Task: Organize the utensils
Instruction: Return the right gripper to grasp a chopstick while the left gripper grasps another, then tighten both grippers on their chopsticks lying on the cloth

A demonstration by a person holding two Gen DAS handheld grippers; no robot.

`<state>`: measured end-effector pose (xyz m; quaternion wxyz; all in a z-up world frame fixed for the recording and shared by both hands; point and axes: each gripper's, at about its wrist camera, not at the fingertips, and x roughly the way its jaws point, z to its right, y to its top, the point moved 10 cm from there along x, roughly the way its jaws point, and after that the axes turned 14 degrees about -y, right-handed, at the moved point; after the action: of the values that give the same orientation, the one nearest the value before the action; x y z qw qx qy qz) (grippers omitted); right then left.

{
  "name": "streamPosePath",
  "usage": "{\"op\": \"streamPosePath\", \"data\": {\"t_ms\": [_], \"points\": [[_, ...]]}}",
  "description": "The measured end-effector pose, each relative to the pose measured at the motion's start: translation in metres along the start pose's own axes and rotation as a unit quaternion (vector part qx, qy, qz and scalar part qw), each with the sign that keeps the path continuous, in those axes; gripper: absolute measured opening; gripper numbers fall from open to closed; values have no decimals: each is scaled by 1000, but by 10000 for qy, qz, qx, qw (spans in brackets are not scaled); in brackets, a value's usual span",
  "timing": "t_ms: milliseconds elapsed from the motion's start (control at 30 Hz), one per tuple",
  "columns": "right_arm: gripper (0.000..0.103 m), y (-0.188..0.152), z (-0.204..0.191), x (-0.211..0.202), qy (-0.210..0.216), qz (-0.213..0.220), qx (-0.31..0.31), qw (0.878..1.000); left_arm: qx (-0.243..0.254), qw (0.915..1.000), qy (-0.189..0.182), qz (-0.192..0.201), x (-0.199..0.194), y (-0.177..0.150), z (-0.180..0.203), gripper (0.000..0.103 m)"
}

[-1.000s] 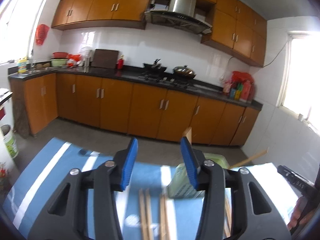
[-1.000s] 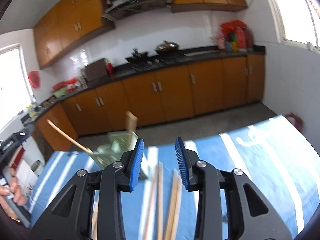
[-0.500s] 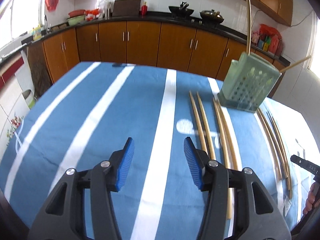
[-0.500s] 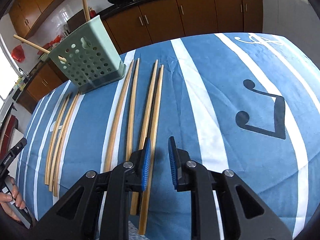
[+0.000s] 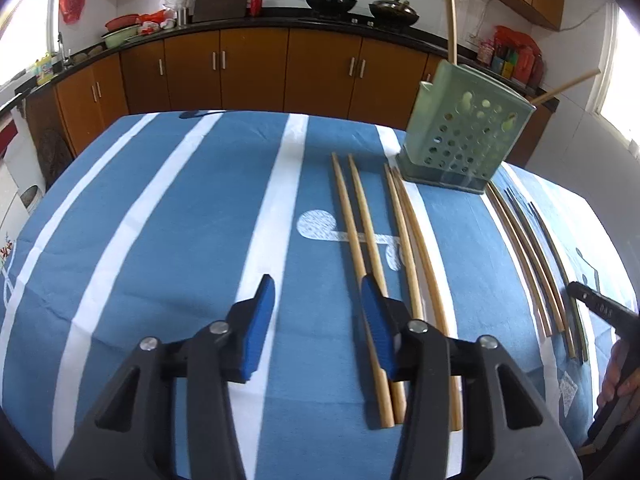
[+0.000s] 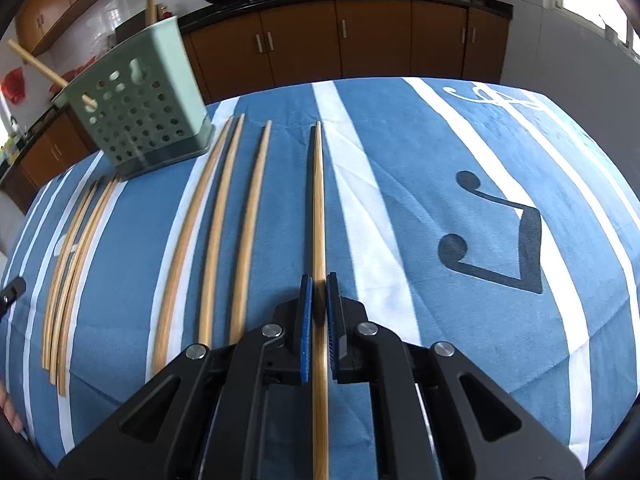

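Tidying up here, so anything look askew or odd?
One chopstick pokes out sideways through a hole in the green holder instead of standing upright. The right gripper pinches another chopstick.

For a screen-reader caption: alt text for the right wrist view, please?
The right gripper has its jaws shut on one chopstick, which points ahead over a blue striped cloth. More chopsticks lie to the left, near a green holder.
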<state>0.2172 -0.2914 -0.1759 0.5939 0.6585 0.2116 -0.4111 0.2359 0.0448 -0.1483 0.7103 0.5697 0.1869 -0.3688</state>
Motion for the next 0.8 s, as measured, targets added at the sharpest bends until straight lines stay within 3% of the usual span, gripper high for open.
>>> {"op": "streamPosePath", "data": {"t_ms": [167, 333, 533, 800], "points": [[8, -1, 0, 0, -76, 88, -137, 9998, 161, 9994, -83, -280, 17, -9, 13, 29], [8, -1, 1, 0, -36, 87, -126, 9999, 272, 9985, -104, -453, 29, -16, 21, 23], [8, -1, -1, 0, -49, 113, -171, 9998, 397, 9977, 163, -529, 37, -18, 16, 8], [8, 7, 1, 4, -61, 167, -130, 9998, -100, 9980, 489, -399, 33, 1, -36, 9]]}}
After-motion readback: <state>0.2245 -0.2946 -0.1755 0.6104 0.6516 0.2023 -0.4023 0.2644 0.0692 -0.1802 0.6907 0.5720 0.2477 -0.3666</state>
